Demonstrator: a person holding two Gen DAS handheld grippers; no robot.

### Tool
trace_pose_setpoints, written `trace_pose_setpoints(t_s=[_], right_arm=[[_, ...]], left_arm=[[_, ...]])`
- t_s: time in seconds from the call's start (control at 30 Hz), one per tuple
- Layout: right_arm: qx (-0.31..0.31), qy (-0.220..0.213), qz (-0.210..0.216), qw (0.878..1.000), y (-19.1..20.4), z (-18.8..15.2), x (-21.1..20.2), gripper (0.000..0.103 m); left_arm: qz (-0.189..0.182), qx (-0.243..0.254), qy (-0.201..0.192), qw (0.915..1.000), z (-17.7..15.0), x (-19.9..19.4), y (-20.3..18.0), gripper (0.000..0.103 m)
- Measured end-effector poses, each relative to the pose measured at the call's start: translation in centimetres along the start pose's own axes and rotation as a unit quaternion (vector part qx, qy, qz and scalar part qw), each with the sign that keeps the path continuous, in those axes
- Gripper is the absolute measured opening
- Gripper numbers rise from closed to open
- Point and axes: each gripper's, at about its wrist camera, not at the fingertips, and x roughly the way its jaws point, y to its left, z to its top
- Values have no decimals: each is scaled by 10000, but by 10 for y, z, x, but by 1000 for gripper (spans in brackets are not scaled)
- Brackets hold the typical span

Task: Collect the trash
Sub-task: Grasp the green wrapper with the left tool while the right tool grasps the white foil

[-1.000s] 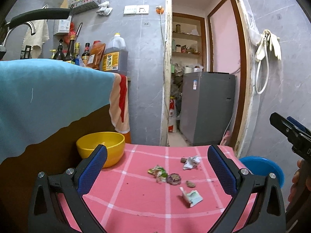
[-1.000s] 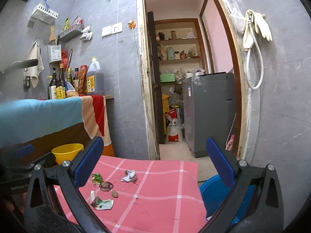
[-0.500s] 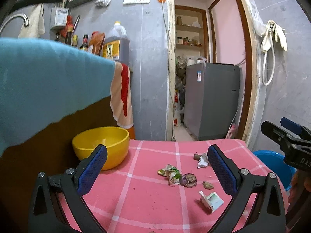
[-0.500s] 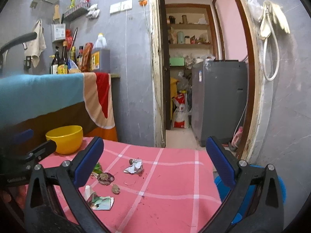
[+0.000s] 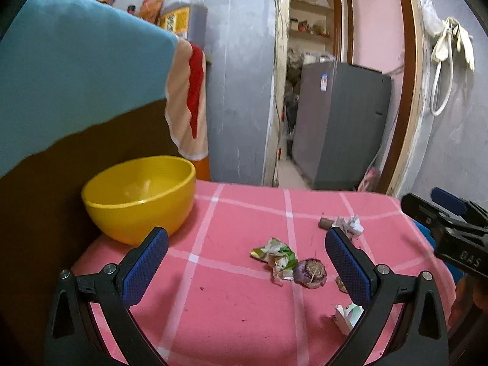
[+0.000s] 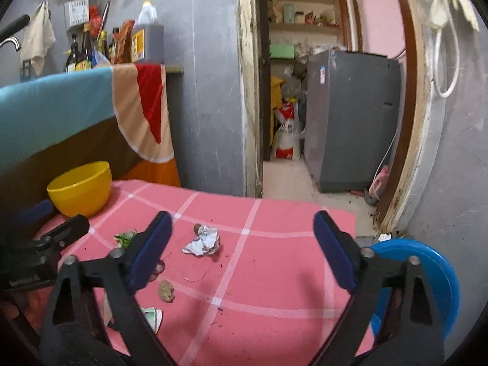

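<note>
In the left wrist view, the left gripper [image 5: 246,264] hangs over a table under a pink cloth with white checks [image 5: 231,311], its blue-padded jaws spread wide with nothing pressed between them. Taking the round yellow plastic bowl [image 5: 138,196] at the cloth's far left corner as landmark, the trash lies to its right: a crumpled green-and-white wrapper [image 5: 276,254], a purple onion end [image 5: 310,273] touching that wrapper on the side away from the bowl, a crumpled white paper ball [image 5: 349,226] farther right and back, and a torn white scrap [image 5: 347,315] nearest the camera. The right gripper's black body shows at the frame's right edge. In the right wrist view, the right gripper [image 6: 242,251] has its jaws closing, yet they are apart and grip nothing; the white paper ball [image 6: 202,241] sits on the cloth between them, right of the yellow bowl [image 6: 80,188]. A small brown lump [image 6: 166,289] lies nearer the camera, and a round blue plastic tub [image 6: 439,277] stands beyond the cloth's right edge, well apart from the bowl.
</note>
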Motion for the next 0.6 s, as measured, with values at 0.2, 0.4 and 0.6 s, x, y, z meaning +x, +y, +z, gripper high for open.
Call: trace_pose_setpoints(t_s=[0.2,0.4,0.6], right_arm=[[-6,541,232,9983,2,1,24,65],[-43,1049,513,9931,9,-2,46,51],[-93,1440,663,9873,19,-3,65,39]], left_arm=[[-211,-48,542,9983,-1,22,1,74],[-556,-221,949,9937,-3,35,4,53],[-720,-359,1242,9890,-2,47,3,41]])
